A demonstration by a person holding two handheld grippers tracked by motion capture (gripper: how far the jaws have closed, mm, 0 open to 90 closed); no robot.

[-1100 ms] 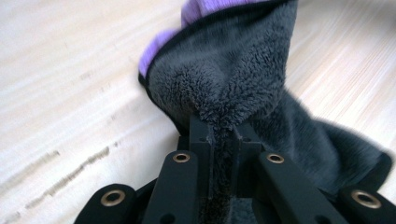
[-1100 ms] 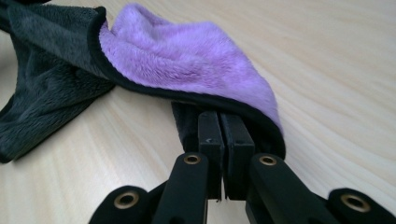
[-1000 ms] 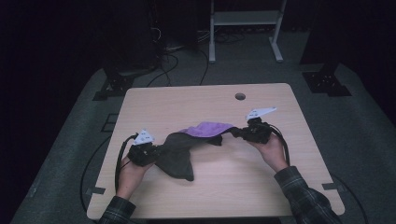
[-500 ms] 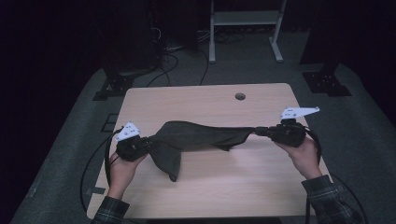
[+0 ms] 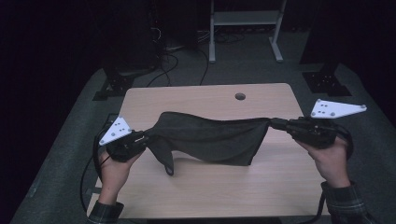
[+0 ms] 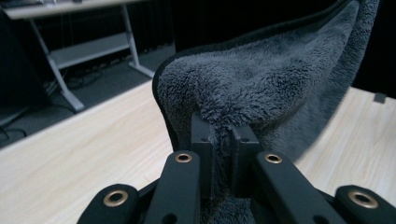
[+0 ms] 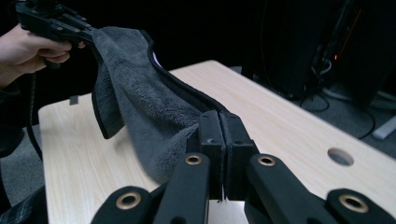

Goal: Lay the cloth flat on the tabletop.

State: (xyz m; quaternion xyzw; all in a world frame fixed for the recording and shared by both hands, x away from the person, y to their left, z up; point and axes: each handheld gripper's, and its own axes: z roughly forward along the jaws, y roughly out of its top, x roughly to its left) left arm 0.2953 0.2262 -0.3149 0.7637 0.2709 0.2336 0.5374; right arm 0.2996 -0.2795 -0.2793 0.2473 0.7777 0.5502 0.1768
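A dark grey fleecy cloth (image 5: 210, 137) hangs stretched in the air above the wooden table (image 5: 210, 191). My left gripper (image 5: 145, 138) is shut on its left corner and my right gripper (image 5: 273, 123) is shut on its right corner. The middle sags and a loose flap droops near the left end. In the left gripper view the cloth (image 6: 261, 84) bunches between the closed pads of that gripper (image 6: 223, 133). In the right gripper view the cloth (image 7: 140, 107) runs from my right gripper (image 7: 219, 126) across to the left gripper (image 7: 56, 23), held by a hand.
The table has a round cable hole (image 5: 240, 96) near its far edge. A white metal frame (image 5: 243, 28) and black stands with cables sit on the dark floor beyond the table. A small dark tab (image 6: 379, 97) lies on the tabletop.
Both hands have risen and moved apart, pulling the cloth from a crumpled heap on the table into a taut span in the air. The purple side no longer shows.
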